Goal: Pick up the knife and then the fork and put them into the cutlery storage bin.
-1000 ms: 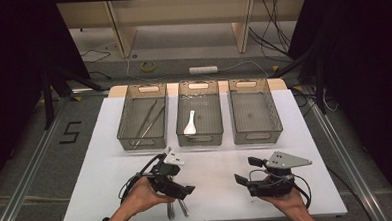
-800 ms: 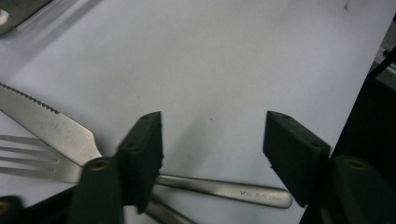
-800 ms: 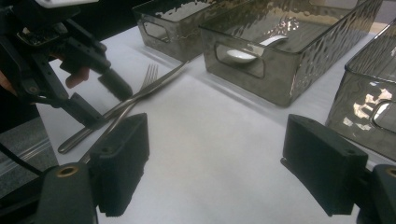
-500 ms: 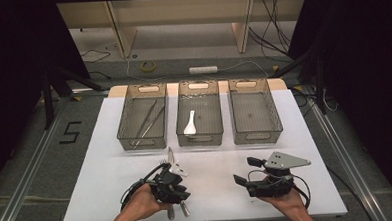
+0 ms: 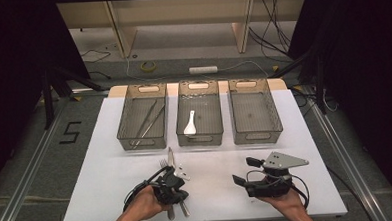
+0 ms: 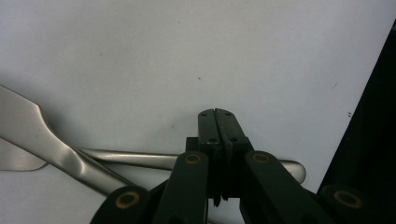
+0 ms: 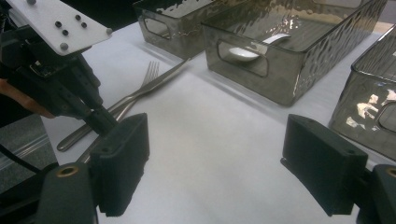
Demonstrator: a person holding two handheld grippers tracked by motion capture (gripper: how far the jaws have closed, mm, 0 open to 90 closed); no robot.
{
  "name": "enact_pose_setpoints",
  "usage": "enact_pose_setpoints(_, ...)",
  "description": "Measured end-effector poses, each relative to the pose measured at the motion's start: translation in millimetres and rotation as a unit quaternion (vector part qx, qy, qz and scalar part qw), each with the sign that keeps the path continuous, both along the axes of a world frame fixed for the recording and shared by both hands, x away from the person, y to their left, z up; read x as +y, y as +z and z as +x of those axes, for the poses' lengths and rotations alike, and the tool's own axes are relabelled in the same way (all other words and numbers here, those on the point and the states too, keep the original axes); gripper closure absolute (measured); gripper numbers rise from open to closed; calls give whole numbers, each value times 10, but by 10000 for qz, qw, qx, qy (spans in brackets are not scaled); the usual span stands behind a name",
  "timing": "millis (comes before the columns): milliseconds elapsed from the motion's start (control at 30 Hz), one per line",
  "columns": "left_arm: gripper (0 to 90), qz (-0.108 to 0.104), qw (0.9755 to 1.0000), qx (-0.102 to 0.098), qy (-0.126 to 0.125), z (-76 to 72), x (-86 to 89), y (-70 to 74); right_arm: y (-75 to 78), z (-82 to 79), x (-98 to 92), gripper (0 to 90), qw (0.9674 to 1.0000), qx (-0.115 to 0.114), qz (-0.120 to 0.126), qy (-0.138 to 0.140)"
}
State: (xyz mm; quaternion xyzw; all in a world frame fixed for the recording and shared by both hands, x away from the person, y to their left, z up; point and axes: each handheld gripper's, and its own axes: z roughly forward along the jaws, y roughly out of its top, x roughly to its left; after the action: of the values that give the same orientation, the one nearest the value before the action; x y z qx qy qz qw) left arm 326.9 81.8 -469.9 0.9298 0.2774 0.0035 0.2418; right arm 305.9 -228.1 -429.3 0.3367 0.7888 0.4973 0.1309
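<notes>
Here, left tool [image 6: 215,122] closed over fork handle [image 6: 154,158], knife [image 6: 56,147] beside.

Fork [image 5: 164,164] left of knife [image 5: 170,156], before three bins [image 5: 200,139].

My gripper [image 6: 215,112]: I look along my two black jaws; they have just been closing and now meet tip to tip with no gap.
Under my jaws: a steel handle [image 6: 154,158] lies crosswise, passing beneath them.
Second utensil [image 6: 46,137]: it crosses that handle at left.
Bench [image 6: 187,51]: white; its edge runs at right.
</notes>
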Motion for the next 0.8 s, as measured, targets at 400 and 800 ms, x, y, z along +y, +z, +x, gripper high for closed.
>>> enact_pose_setpoints(400,889,300,9982,515,-63,35,132,30,2,2,-10,239,10000,-20,13,-6)
enact_pose_setpoints(800,889,769,9939,784,-47,102,383,60,3,1,-6,240,10000,-13,-7,-5)
